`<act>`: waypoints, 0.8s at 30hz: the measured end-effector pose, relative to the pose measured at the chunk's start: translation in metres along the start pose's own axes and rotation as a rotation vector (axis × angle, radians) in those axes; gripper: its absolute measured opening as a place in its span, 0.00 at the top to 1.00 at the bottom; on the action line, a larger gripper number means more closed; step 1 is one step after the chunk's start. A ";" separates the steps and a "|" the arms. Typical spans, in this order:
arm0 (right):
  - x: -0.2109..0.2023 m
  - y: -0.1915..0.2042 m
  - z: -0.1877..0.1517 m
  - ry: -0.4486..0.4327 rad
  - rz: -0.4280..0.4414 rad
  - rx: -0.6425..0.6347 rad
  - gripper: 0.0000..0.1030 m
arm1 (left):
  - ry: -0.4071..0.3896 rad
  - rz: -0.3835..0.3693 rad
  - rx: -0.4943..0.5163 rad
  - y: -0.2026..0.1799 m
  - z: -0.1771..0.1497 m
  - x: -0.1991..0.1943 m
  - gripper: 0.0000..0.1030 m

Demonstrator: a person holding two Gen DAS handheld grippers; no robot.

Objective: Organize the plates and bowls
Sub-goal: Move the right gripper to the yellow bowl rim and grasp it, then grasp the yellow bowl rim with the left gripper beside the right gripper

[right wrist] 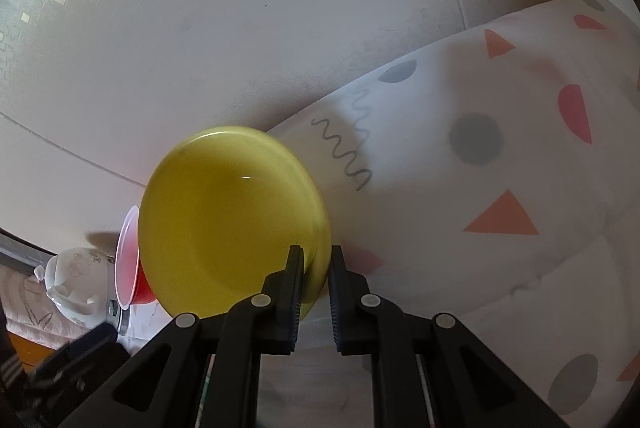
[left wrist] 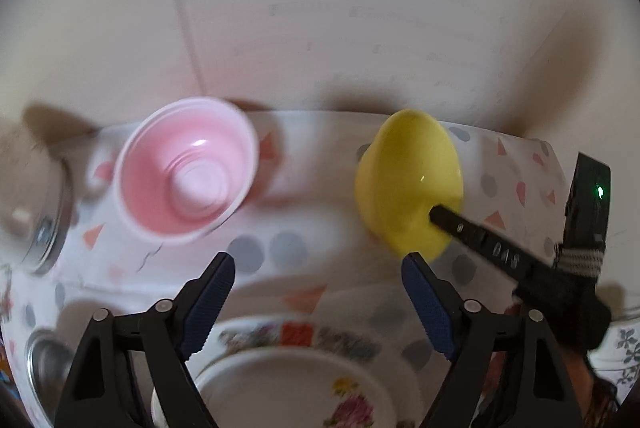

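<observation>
The jaws of the right gripper (right wrist: 316,264) are clamped on the near rim of the yellow bowl (right wrist: 234,220), one pad inside the rim and one outside, with only the thickness of the wall between them. The jaws of the left gripper (left wrist: 318,292) stand wide apart with nothing between them; the pink bowl (left wrist: 186,167) lies beyond and to the left of its left finger, and the yellow bowl (left wrist: 408,183) just beyond its right fingertip, neither touching the pads.

The tabletop (left wrist: 328,131) is covered by a white cloth (right wrist: 460,187) printed with grey dots, coral triangles and dark squiggles, and it meets a pale patterned wall (left wrist: 320,7) behind. In the left wrist view a white plate with a floral border (left wrist: 304,380) lies directly under the open jaws, close to the camera. The yellow bowl is tipped up on its side in the right gripper's hold, its hollow facing the right wrist camera and its foot pointing away; from the left wrist view the black finger of the right gripper (left wrist: 472,232) reaches into its rim from the right. The pink bowl sits tilted toward the left camera, its ribbed inside showing, well apart from the yellow one. A metal-rimmed dish (left wrist: 48,228) is at the left edge, blurred. In the right wrist view a white teapot-like vessel (right wrist: 68,284) stands past the bowls at the lower left.
</observation>
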State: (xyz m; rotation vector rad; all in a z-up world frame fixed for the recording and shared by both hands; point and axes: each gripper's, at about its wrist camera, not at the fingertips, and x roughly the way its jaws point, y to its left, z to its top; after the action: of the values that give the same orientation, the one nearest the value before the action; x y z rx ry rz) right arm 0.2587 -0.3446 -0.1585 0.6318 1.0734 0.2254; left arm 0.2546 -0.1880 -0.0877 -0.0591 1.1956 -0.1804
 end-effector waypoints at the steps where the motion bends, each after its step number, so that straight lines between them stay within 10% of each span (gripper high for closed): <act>1: 0.000 -0.001 0.001 0.000 -0.001 0.002 0.88 | 0.003 0.003 0.008 -0.002 0.005 0.004 0.22; 18: -0.003 -0.003 0.001 0.004 0.001 -0.019 0.88 | 0.076 0.033 0.148 -0.028 0.026 0.050 0.87; 24: -0.001 0.005 0.000 0.006 -0.017 -0.031 0.90 | 0.048 0.035 0.172 -0.031 0.022 0.043 0.88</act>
State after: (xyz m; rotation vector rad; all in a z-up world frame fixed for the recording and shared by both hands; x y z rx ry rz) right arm 0.2586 -0.3408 -0.1553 0.5943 1.0789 0.2284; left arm 0.2869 -0.2269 -0.1150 0.1166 1.2236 -0.2546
